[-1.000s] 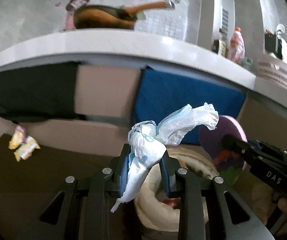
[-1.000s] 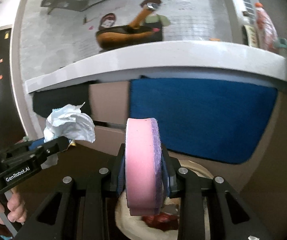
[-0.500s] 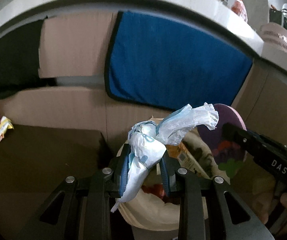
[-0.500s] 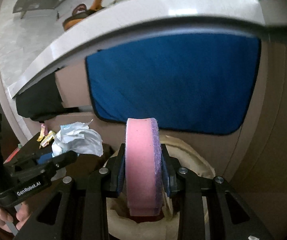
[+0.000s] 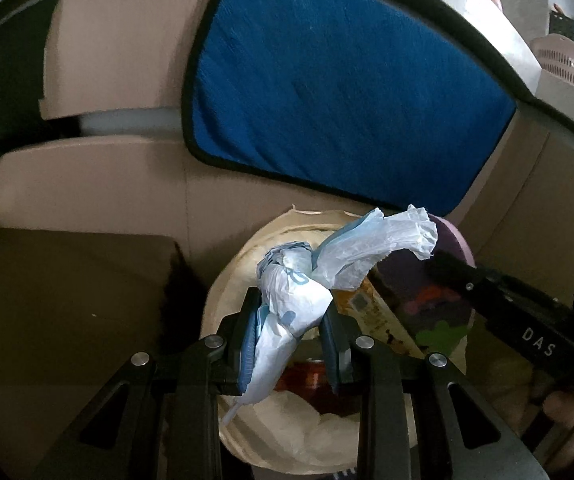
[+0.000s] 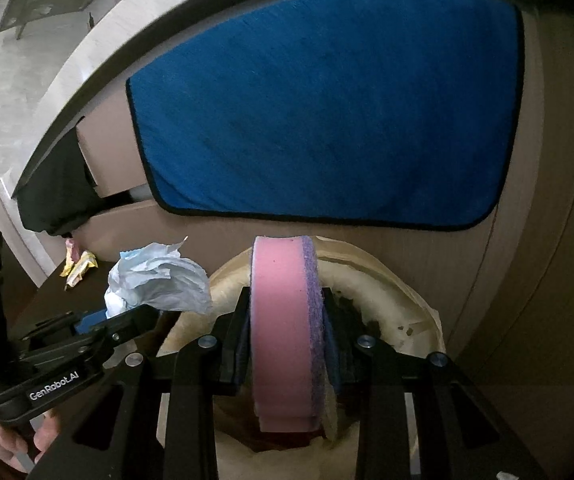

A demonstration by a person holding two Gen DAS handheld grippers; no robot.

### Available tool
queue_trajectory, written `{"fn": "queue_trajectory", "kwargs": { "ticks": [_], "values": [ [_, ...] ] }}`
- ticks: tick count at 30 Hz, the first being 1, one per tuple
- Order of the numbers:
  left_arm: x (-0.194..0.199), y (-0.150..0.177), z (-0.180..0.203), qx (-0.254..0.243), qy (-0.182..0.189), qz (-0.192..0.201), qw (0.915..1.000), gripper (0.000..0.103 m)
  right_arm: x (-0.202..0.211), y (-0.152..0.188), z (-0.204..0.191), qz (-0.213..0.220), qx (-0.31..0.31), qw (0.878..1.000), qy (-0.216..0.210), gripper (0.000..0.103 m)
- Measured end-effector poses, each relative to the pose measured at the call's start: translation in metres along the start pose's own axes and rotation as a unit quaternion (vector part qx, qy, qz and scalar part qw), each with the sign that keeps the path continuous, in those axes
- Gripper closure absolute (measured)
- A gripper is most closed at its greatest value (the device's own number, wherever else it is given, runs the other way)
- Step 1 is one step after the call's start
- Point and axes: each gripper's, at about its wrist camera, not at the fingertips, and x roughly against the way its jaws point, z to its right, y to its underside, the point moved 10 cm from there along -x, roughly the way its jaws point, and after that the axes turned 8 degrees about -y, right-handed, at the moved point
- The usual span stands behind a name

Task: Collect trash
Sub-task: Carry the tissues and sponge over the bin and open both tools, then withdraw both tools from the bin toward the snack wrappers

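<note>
Both views have tipped down since a second ago, so your left gripper (image 5: 291, 336) clamping the wrapper (image 5: 299, 300) and right gripper (image 6: 287, 344) clamping the sponge (image 6: 285, 332) hang over the bin (image 6: 387, 280) beyond their fingers, ready to drop.

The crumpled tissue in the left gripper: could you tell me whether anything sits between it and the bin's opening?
Nothing visible does: the crumpled tissue hangs directly over the open bin, with only trash already inside below it.
</note>
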Motion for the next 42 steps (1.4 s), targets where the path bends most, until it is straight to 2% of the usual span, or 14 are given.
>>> {"fn": "queue_trajectory", "kwargs": {
  "ticks": [4, 6, 8, 10, 13, 21, 28, 33, 36, 38, 42],
  "values": [
    [-0.008, 0.003, 0.004, 0.006, 0.013, -0.015, 0.9998, 0.074, -0.008, 0.001, 0.002, -0.003, -0.007, 1.0, 0.003, 0.075],
    [-0.011, 0.004, 0.005, 0.022, 0.042, -0.03, 0.9984, 0.073, -0.012, 0.002, 0.003, -0.005, -0.01, 1.0, 0.005, 0.074],
    [-0.011, 0.001, 0.007, 0.043, 0.077, -0.036, 0.9955, 0.063, -0.013, 0.003, 0.006, -0.006, -0.016, 1.0, 0.003, 0.073],
    [-0.01, 0.0, 0.007, 0.059, 0.103, -0.045, 0.9919, 0.048, -0.015, 0.004, 0.007, -0.007, -0.026, 1.0, -0.001, 0.072],
    [-0.01, -0.001, 0.005, 0.066, 0.11, -0.051, 0.9904, 0.047, -0.015, 0.005, 0.01, -0.003, -0.034, 0.999, 0.005, 0.063],
    [0.013, -0.002, -0.034, 0.064, 0.062, -0.024, 0.9957, 0.047, -0.008, 0.007, 0.009, -0.003, -0.036, 0.999, 0.018, 0.063],
    [0.055, 0.004, -0.108, 0.068, 0.013, 0.01, 0.9975, 0.047, 0.009, 0.001, -0.016, 0.008, -0.014, 1.0, 0.015, 0.063],
    [0.081, 0.008, -0.185, 0.069, -0.043, 0.04, 0.9959, 0.047, 0.003, -0.007, -0.057, 0.011, 0.005, 1.0, -0.009, 0.063],
    [0.093, 0.01, -0.248, 0.102, -0.073, 0.043, 0.9912, 0.047, -0.012, -0.013, -0.09, 0.009, 0.007, 0.999, -0.031, 0.063],
    [0.105, 0.008, -0.295, 0.127, -0.099, 0.06, 0.9852, 0.047, -0.021, -0.016, -0.11, 0.008, 0.006, 0.999, -0.048, 0.063],
    [0.114, -0.001, -0.368, 0.144, -0.137, 0.079, 0.9769, 0.047, -0.045, -0.018, -0.159, -0.001, 0.023, 0.997, -0.073, 0.063]
  ]
}}
